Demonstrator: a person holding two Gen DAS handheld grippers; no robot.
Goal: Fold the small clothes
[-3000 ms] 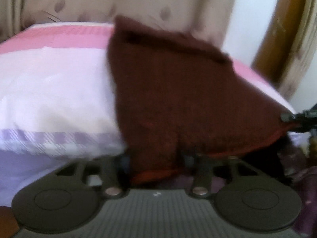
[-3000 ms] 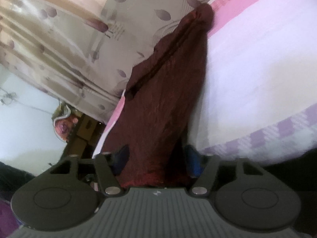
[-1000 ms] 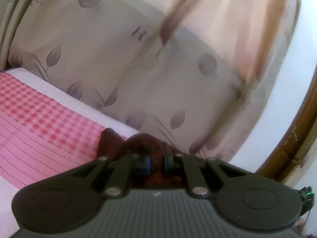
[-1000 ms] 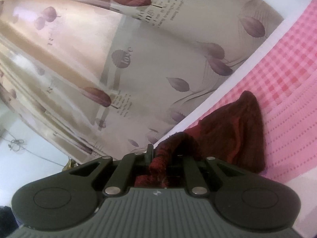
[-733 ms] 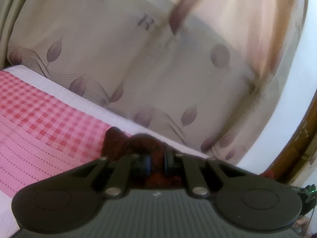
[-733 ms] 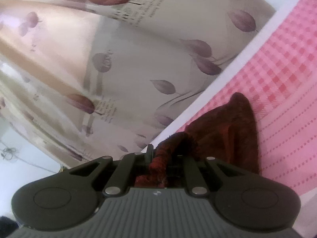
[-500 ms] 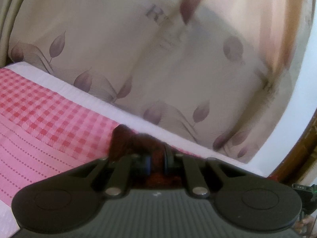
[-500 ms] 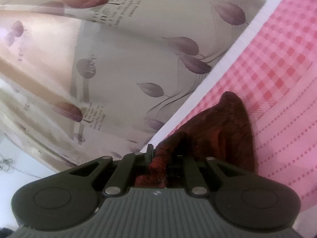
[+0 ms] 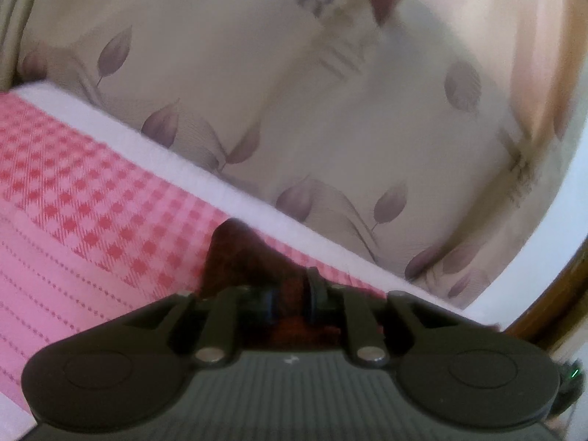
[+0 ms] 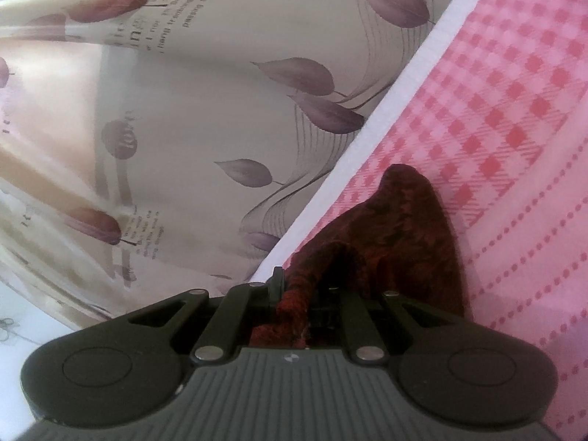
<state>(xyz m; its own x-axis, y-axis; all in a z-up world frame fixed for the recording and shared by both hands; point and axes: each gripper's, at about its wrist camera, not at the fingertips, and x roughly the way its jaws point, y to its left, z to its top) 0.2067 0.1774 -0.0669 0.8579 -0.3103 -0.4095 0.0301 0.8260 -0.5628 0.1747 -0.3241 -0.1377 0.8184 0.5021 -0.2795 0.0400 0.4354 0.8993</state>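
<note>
The dark red knitted garment (image 10: 400, 235) lies at the far edge of the bed, on the pink checked bedsheet (image 10: 514, 117), with the leaf-print curtain (image 10: 220, 92) hanging just beyond the sheet's white border. Both grippers are low over the cloth and each has an end of it, which fits laying a folded-over edge down flat along the far side of the bed.

The right gripper (image 10: 307, 294) has its jaws nearly closed, and a bunched roll of the red knit runs up between them, so it has a firm pinch on that corner. The rest of the garment spreads out ahead and to the right of it, flat on the sheet, ending in a rounded tip.

The left gripper (image 9: 290, 294) is in the act of letting go: its jaws are opening, with the garment (image 9: 239, 257) between them, though the picture is too soft to say whether the pads press on it. A peak of the knit pokes up just beyond its fingertips, resting on the sheet (image 9: 92, 202) near the white border.

Judging by this, the fold has been carried across and the cloth is being set down, left end first
</note>
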